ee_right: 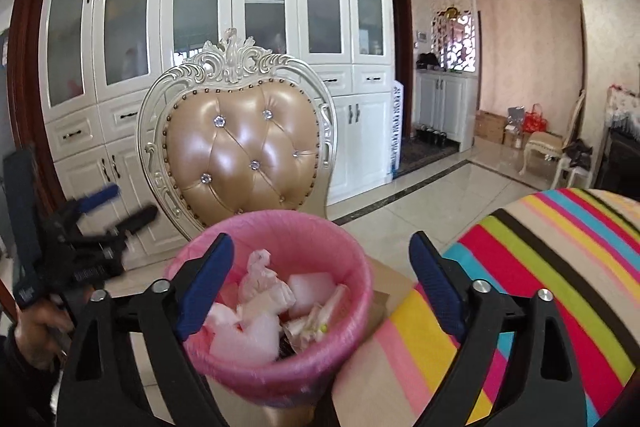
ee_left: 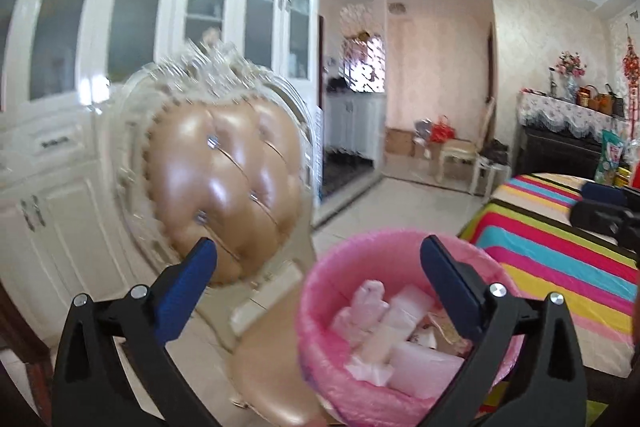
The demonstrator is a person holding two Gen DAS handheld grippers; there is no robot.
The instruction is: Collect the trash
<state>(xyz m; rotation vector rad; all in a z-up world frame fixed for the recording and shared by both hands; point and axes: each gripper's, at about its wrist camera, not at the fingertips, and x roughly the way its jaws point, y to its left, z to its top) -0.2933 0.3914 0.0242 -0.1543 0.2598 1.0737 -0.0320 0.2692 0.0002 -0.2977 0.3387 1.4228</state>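
A bin with a pink liner (ee_left: pixel 328 283) (ee_right: pixel 280 219) stands between a chair and a striped table. It holds crumpled white paper and foam pieces (ee_left: pixel 404 323) (ee_right: pixel 260 311). My left gripper (ee_left: pixel 320 247) hovers above and to the left of the bin, open, with nothing between its blue pads. My right gripper (ee_right: pixel 322 241) is open over the bin's mouth, also with nothing in it. Each gripper shows in the other's view: the right gripper (ee_left: pixel 582 202) at the far right edge, the left gripper (ee_right: pixel 132 201) blurred at the left, with a hand under it.
A chair with a tan tufted back (ee_left: pixel 228 187) (ee_right: pixel 240 147) stands right behind the bin. The table with a striped cloth (ee_left: pixel 540 255) (ee_right: pixel 540 267) lies to the right. White glass-door cabinets (ee_right: pixel 240 7) line the wall. A second chair (ee_right: pixel 548 143) stands far right.
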